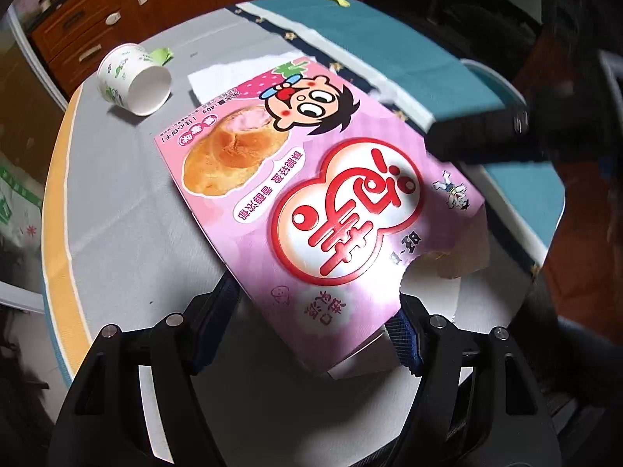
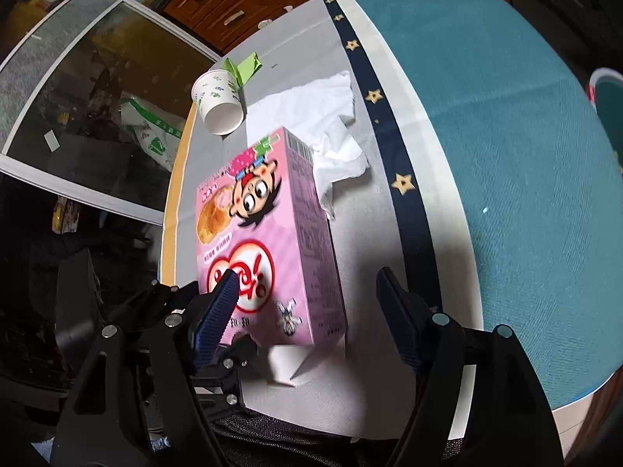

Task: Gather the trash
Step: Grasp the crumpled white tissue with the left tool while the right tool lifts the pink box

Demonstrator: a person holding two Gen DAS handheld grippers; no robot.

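Beside the paper cup, the left gripper is clamping the pink snack box; the right gripper is hanging open.

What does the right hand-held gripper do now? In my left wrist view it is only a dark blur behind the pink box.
Observer: The right hand-held gripper stands open. One of its fingers crosses in front of the printed face of the pink box, and the other stands clear to the right of the box.
Operator: Is the box flattened? I see only its front.
Observer: No, it keeps its depth. A side panel with a barcode and small print shows.
Operator: And the white tissue behind it?
Observer: The white tissue is crumpled, not flat. It lies beside the far end of the box, on the side of the star stripe.
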